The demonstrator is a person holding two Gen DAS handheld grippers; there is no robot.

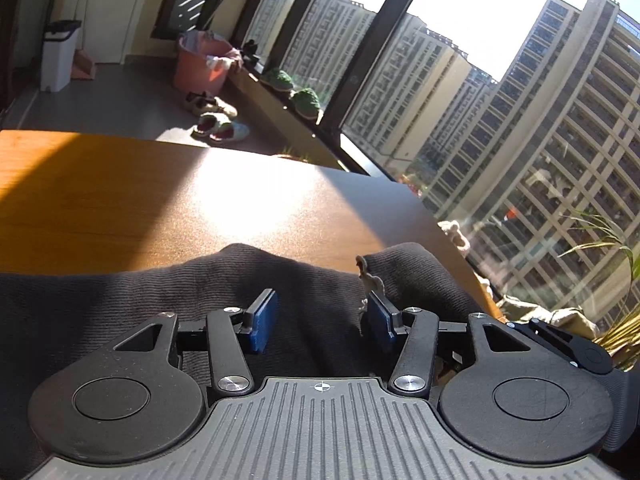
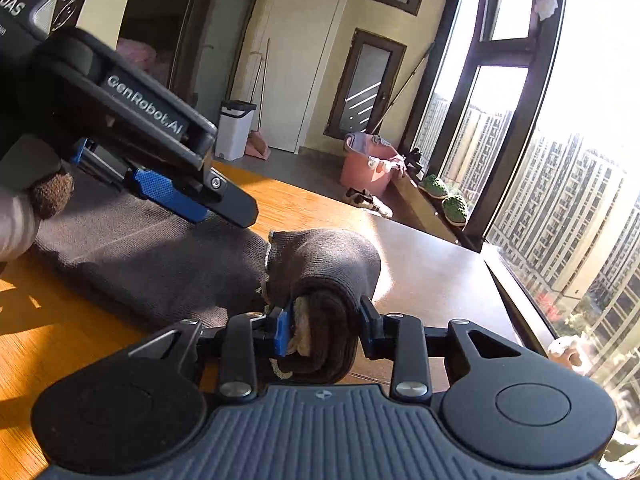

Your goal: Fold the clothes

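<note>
A dark brown knit garment point(image 1: 168, 300) lies on the wooden table point(image 1: 120, 200). My left gripper point(image 1: 322, 316) is open just above the cloth, its blue pads point(image 1: 264, 320) on either side of a raised fold. In the right wrist view the left gripper point(image 2: 188, 200) hovers over the flat part of the garment point(image 2: 152, 256). My right gripper point(image 2: 324, 328) is shut on a thick folded bunch of the same garment, with its cream lining showing, held a little above the table point(image 2: 432, 276).
The table's far edge and right edge point(image 1: 452, 240) border a balcony floor and tall windows point(image 1: 520, 120). A pink bucket point(image 2: 364, 168), slippers point(image 1: 216, 120) and a white bin point(image 2: 236, 128) stand beyond. A plant point(image 1: 612, 248) is at the right.
</note>
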